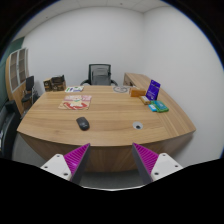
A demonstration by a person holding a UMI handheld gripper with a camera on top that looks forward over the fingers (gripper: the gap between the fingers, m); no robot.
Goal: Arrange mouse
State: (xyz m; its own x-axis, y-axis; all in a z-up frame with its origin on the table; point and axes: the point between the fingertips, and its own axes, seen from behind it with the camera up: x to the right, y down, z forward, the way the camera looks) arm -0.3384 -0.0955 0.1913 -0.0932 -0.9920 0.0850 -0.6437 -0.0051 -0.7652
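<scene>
A dark computer mouse [82,123] lies on the wooden table [110,130], left of the middle and well beyond my fingers. My gripper [111,158] hovers above the table's near edge, open, with nothing between its two purple pads [76,158]. The mouse sits ahead and slightly left of the left finger.
A small white round object [138,126] lies to the right of the mouse. A pink and white item [75,101] rests farther back, a purple box [154,92] and teal thing [159,106] at the right. An office chair [98,74] stands behind the table.
</scene>
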